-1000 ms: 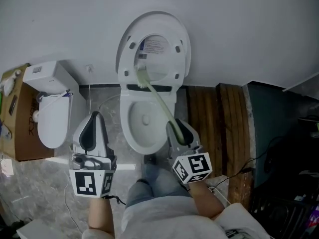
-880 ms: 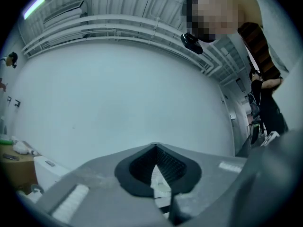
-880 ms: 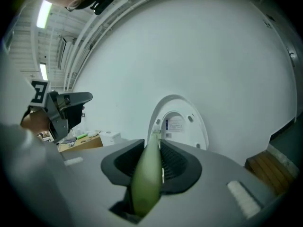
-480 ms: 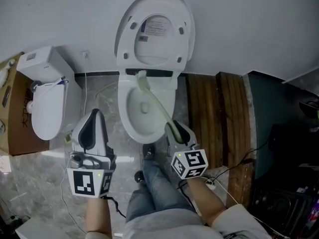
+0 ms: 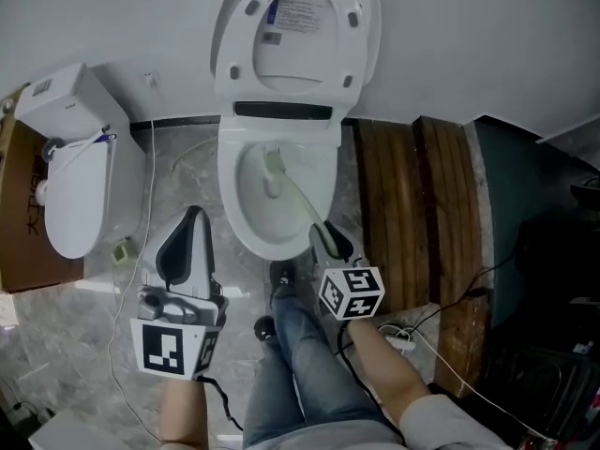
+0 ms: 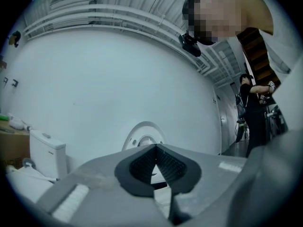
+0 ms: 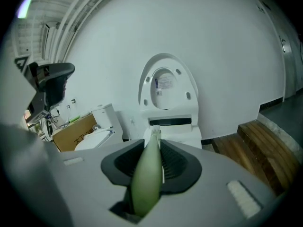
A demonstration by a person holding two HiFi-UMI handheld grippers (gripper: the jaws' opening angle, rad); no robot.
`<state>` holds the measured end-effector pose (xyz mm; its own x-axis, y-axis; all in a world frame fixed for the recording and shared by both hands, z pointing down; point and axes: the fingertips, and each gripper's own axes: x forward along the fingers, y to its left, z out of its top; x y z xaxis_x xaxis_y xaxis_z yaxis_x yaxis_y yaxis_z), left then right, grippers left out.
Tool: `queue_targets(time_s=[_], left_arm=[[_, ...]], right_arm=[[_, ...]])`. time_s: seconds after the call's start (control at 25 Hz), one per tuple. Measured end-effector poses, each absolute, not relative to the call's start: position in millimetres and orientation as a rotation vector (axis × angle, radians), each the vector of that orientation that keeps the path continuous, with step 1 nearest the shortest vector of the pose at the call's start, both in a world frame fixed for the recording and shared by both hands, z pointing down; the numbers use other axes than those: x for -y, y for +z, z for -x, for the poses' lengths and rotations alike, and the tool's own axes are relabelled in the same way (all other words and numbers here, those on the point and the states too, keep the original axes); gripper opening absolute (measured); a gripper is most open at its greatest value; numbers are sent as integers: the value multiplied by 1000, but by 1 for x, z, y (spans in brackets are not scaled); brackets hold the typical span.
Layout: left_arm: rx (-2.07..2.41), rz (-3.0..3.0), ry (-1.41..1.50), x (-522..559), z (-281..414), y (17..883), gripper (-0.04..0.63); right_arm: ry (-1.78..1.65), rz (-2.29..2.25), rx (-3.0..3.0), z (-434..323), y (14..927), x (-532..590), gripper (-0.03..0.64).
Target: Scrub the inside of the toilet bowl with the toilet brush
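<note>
A white toilet, its lid raised against the wall, stands at the top middle of the head view, and its bowl is open below. My right gripper is at the bowl's front right rim, shut on the pale green handle of the toilet brush. The brush head is inside the bowl near its back. In the right gripper view the handle runs out between the jaws toward the toilet. My left gripper hangs left of the bowl, shut on nothing.
A second white toilet stands at the left with a cardboard box beside it. A wooden platform lies right of the bowl. Cables trail over the marble floor. The person's jeans and shoe are in front of the bowl.
The brush head has come down from in front of the raised lid, past the bowl's back rim, into the bowl. The right gripper followed it. The left gripper stayed left of the bowl.
</note>
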<state>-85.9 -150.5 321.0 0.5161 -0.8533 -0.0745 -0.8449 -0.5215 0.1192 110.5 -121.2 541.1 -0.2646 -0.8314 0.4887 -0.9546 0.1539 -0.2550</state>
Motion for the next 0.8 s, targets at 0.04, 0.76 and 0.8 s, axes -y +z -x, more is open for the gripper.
queue_targets(time_s=[0.04, 0.76, 0.8], left_arm=[[1486, -2673, -198, 149, 84, 328, 3], [1513, -2690, -58, 171, 76, 429, 3], [1516, -2692, -64, 174, 76, 430, 3]], right_arm=[[776, -1740, 2188, -110, 551, 121, 103], [763, -1663, 2049, -103, 694, 180, 103], [759, -1663, 2039, -104, 699, 184, 103]])
